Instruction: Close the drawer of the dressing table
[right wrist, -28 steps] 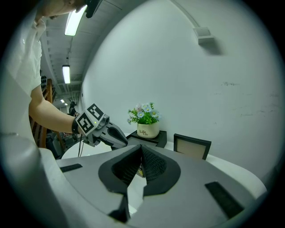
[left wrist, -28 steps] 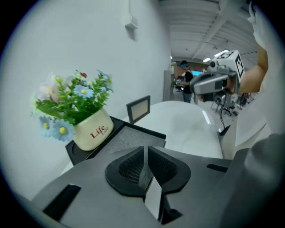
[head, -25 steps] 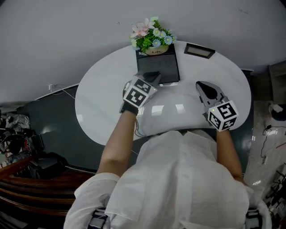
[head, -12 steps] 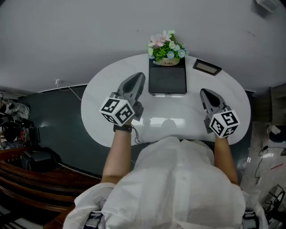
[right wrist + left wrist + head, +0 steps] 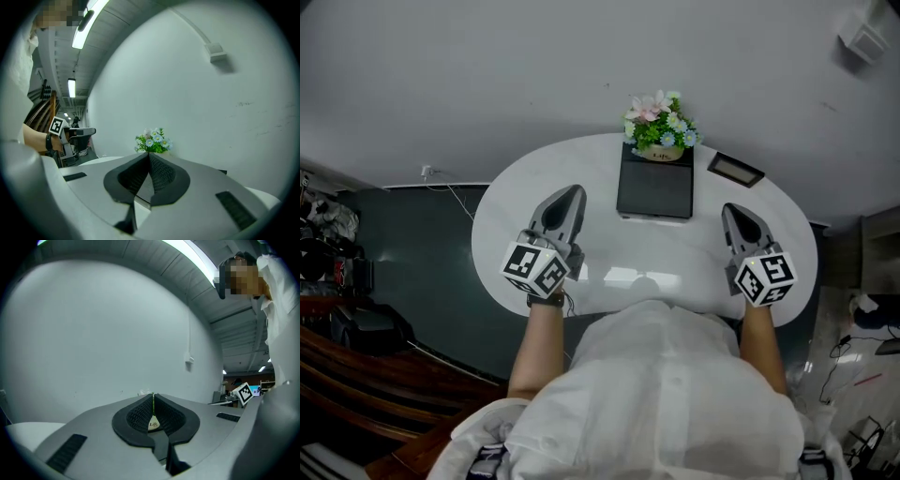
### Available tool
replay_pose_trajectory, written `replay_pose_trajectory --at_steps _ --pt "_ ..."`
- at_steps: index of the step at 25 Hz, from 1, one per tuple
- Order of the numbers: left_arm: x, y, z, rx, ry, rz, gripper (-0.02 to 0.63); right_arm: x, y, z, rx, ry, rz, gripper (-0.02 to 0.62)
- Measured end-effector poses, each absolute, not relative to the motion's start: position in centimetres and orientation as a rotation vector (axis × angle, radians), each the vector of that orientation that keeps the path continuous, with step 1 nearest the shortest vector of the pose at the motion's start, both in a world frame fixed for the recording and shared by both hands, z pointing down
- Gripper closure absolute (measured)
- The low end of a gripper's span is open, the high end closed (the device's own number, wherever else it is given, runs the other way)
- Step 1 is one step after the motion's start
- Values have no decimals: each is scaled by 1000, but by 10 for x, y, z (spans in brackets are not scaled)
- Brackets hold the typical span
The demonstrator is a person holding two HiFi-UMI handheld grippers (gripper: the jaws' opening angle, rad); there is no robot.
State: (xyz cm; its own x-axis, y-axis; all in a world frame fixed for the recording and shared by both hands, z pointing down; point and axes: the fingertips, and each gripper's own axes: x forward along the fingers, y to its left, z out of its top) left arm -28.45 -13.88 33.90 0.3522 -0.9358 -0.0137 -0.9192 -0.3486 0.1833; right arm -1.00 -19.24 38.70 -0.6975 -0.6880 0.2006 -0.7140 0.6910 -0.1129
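While my left claw (image 5: 569, 195) and right claw (image 5: 732, 208) hang pressed together, empty, the black rectangular drawer box (image 5: 654, 187) lies at two o'clock from left, ten from right.

Potted flowers (image 5: 661, 131), flat dark-rimmed rectangle (image 5: 736, 170)

even cool light from ceiling strips (image 5: 84, 23), soft glare on the white tabletop (image 5: 623, 277), fisheye-darkened corners.
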Motion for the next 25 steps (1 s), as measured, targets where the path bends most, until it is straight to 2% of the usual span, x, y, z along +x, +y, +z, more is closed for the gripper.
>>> replay_pose_trajectory --at_steps 11,25 --pt "-287 -129 328 2532 -1786 -82 584 5 -192 363 1239 -2715 92 586" --pt "-277 -130 333 2540 -1752 -74 584 10 -191 358 1259 -2712 78 586"
